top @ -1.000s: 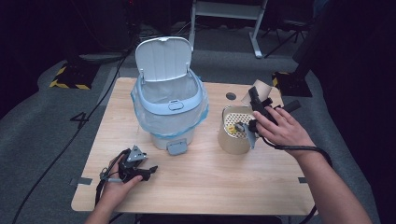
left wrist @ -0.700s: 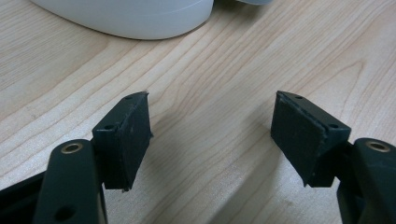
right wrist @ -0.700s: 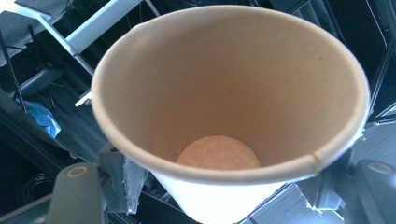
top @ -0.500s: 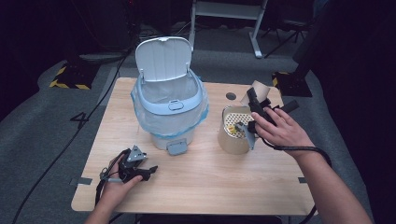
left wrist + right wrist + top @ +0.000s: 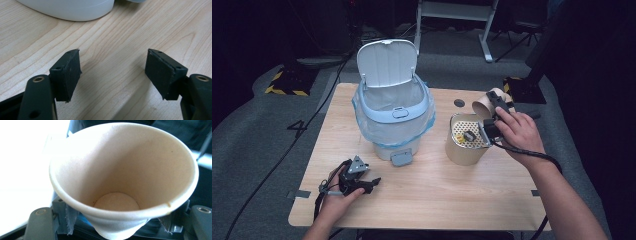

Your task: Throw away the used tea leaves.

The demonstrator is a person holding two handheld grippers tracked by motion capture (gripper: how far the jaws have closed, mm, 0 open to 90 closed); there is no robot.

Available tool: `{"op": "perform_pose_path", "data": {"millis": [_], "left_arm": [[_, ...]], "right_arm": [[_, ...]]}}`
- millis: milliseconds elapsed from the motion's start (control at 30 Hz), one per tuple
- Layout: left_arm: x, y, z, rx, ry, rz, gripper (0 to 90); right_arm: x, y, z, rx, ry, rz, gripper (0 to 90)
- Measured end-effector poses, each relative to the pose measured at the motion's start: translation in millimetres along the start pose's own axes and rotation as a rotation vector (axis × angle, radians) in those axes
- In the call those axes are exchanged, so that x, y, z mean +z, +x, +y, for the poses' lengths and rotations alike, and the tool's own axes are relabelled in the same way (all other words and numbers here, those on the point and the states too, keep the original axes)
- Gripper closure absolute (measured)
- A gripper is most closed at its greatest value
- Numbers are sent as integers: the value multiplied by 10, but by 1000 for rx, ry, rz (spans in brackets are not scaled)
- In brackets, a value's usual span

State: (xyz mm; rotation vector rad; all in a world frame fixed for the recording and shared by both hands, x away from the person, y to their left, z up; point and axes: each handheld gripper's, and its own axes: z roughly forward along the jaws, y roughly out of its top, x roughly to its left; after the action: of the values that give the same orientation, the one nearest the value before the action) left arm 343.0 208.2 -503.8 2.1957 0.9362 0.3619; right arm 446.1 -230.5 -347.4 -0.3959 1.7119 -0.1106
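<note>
Currently: 1 paper cup (image 5: 122, 177), pinched low on its wall by right gripper (image 5: 492, 117), mouth tilted, held above brown canister (image 5: 464, 150) beside open-lidded bin (image 5: 394, 112), likely for disposal. Left gripper (image 5: 113, 72): jaws spread, empty, parked on table (image 5: 437, 200).

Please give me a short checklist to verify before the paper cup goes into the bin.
1. Right tongs shut on the paper cup: ok, jaws press its lower wall.
2. Cup empty: ok, bare bottom shows in the right gripper view.
3. Bin lid open: ok, stands upright.
4. Bag lines the trash bin: ok, folded over the rim.
5. Left tongs out of the way: ok, open, low over the table.
6. Brown container clear of the path: cannot tell.
</note>
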Motion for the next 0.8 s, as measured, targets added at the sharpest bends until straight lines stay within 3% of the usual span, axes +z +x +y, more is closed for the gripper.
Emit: {"op": "perform_pose_path", "data": {"millis": [67, 100, 133, 300, 367, 500, 567, 700, 800], "left_arm": [[0, 0, 0, 0, 0, 0, 291], [0, 0, 0, 0, 0, 0, 291], [0, 0, 0, 0, 0, 0, 291], [0, -1, 0, 0, 0, 1, 292], [0, -1, 0, -1, -1, 0, 292], [0, 0, 0, 0, 0, 0, 292], [0, -1, 0, 0, 0, 0, 291], [0, 0, 0, 0, 0, 0, 291], [0, -1, 0, -1, -1, 0, 292]], "right_arm": [[6, -37, -64, 177, -38, 61, 285], [17, -70, -108, 289, -77, 111, 285], [22, -76, -153, 441, -105, 165, 285], [39, -86, -313, 859, -199, 297, 287], [49, -77, -376, 1002, -244, 356, 289], [85, -36, -500, 1234, -310, 473, 290], [113, 2, -551, 1343, -324, 559, 290], [158, 60, -634, 1492, -388, 673, 290], [197, 85, -694, 1533, -451, 749, 288]]}}
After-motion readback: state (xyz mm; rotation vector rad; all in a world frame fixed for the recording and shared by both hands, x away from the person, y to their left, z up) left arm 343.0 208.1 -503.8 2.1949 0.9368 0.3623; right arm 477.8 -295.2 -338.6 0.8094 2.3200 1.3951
